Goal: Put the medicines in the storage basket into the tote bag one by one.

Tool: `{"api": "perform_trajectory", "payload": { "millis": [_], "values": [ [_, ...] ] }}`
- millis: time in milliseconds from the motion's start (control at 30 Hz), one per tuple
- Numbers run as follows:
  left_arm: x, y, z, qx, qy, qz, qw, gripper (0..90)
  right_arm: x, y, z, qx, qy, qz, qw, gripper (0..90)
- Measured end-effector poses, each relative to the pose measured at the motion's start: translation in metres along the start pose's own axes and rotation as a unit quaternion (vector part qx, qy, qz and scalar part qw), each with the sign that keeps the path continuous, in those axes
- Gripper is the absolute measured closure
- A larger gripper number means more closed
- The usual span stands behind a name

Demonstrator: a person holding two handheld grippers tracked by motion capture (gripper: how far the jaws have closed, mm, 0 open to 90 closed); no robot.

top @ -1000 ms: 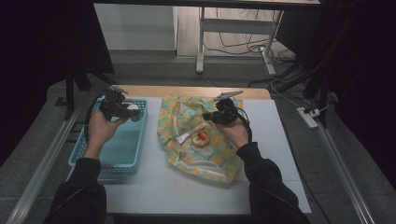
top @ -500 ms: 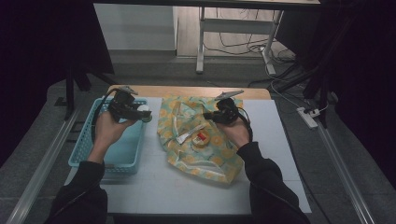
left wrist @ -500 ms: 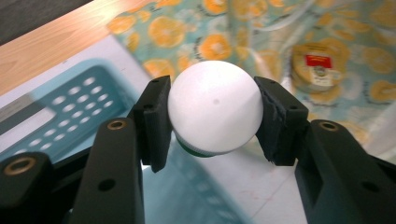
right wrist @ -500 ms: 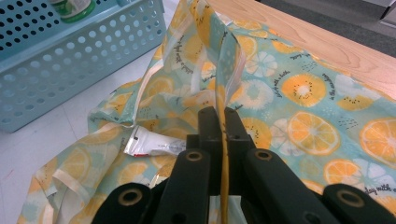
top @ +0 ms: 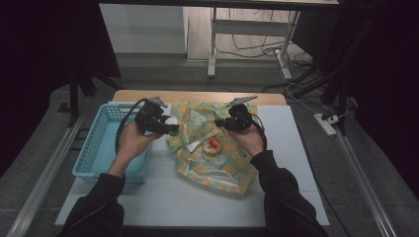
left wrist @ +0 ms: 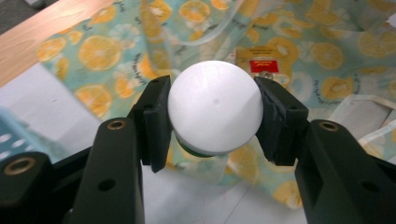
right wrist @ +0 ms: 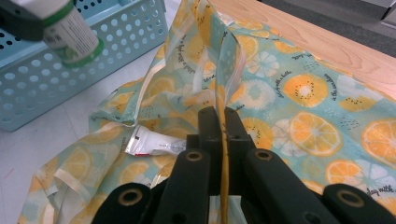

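Beside one basket [top: 99, 148], left tool [top: 165, 127] grips one bottle [left wrist: 215, 112]; right tool [top: 228, 122] pinches one bag [top: 217, 168].

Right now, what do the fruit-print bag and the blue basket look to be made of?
The fruit-print bag looks like thin, slightly glossy plastic or coated fabric: it creases softly and its raised edge is translucent. The blue basket looks like rigid matte moulded plastic, with walls pierced by even rows of round holes.
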State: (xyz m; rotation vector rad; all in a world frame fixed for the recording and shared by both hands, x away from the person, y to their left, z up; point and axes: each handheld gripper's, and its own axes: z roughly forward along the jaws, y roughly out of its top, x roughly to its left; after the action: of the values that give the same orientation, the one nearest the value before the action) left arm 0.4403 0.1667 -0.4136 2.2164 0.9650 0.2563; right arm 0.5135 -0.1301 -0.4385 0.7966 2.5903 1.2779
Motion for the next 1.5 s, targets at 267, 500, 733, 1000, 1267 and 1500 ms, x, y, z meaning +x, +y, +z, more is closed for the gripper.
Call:
{"api": "perform_trajectory", "payload": {
  "millis": [267,500,733,1000,1267,1500],
  "values": [
    [-0.018,0.016,0.021,0.001,-0.019,0.020,0.9996,50.7,-0.001,-0.001,-0.001,-0.001,0.000,0.001,1.0000,90.0],
    [-0.033,0.029,0.043,0.008,-0.028,0.039,0.9988,50.7,-0.001,-0.001,-0.001,-0.003,-0.001,-0.001,1.0000,90.0],
    [-0.046,0.039,0.068,0.011,-0.038,0.047,0.9981,50.7,-0.003,-0.002,-0.002,-0.008,0.000,0.003,1.0000,90.0],
    [-0.051,0.044,0.092,0.014,-0.039,0.051,0.9978,50.6,-0.004,-0.002,-0.004,-0.007,-0.003,0.001,1.0000,90.0],
    [-0.049,0.042,0.112,0.017,-0.037,0.049,0.9980,50.6,-0.004,-0.003,-0.003,-0.004,-0.006,-0.001,1.0000,90.0],
    [-0.048,0.042,0.122,0.014,-0.034,0.047,0.9982,50.5,-0.005,-0.004,-0.002,-0.003,-0.006,0.000,1.0000,90.0]
  ]
}}
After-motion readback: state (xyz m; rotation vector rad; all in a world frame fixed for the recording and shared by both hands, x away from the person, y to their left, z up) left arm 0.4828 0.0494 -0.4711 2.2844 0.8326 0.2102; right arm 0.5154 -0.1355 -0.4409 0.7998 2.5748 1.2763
